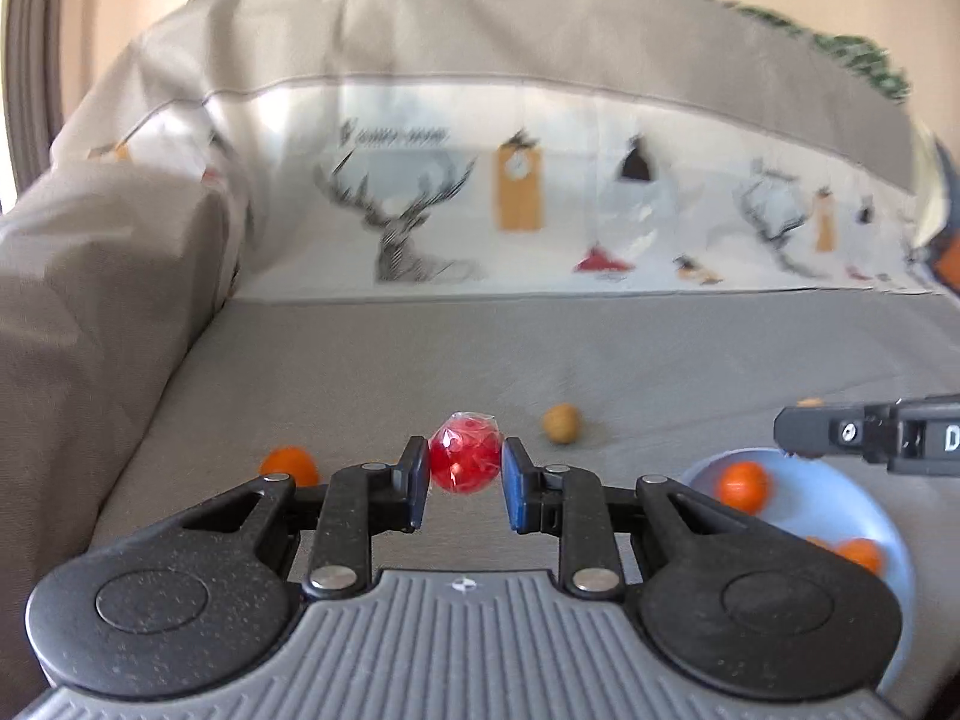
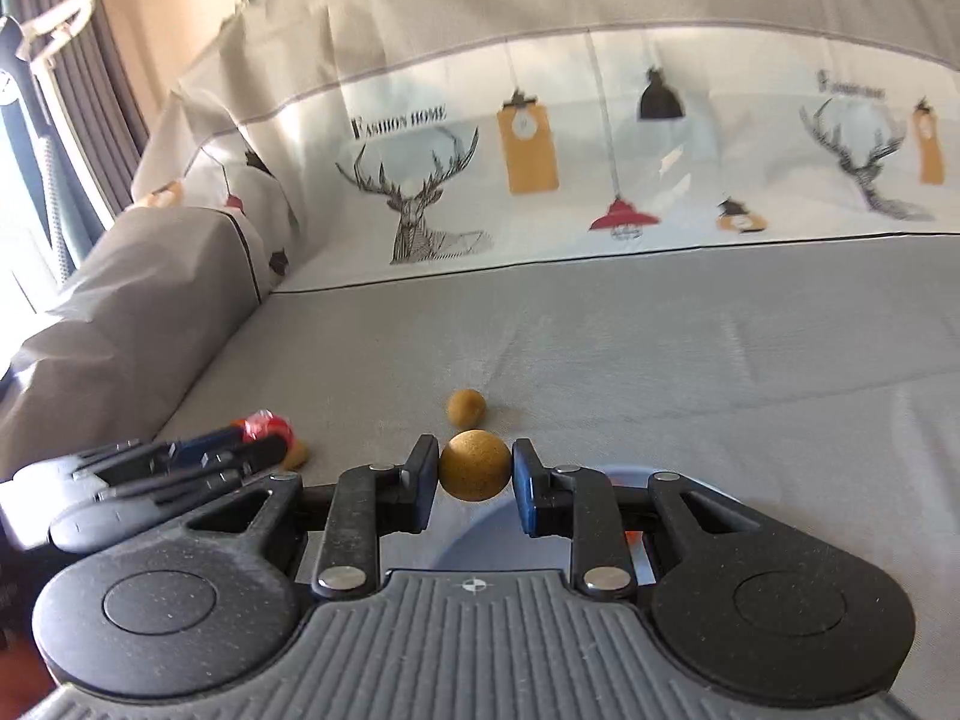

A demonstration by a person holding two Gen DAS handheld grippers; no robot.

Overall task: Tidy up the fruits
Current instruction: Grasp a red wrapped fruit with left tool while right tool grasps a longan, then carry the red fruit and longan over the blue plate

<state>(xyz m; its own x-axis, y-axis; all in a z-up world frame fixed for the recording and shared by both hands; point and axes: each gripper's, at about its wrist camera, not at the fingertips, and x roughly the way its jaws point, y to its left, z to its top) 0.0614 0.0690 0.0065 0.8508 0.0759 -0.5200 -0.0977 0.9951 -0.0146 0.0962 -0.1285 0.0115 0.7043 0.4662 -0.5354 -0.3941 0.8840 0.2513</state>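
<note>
My left gripper [image 1: 465, 477] is shut on a shiny red round fruit [image 1: 465, 459], held above the grey sofa seat. An orange [image 1: 289, 465] lies on the seat just left of it and a tan round fruit [image 1: 561, 425] lies farther back. My right gripper [image 2: 474, 474] is shut on a brown round fruit [image 2: 474, 473], over the pale blue bowl [image 2: 480, 540]. In the left wrist view the bowl [image 1: 840, 498] at lower right holds oranges [image 1: 743, 485], and the right gripper [image 1: 798, 435] reaches in above it. The left gripper [image 2: 264, 447] with the red fruit [image 2: 264, 425] shows at the left of the right wrist view.
Another tan fruit [image 2: 465, 407] lies on the seat beyond the right gripper. A padded armrest [image 2: 150, 276] rises at the left. A printed cloth with deer and lamps covers the backrest [image 2: 540, 150]. Curtains [image 2: 90, 90] hang at far left.
</note>
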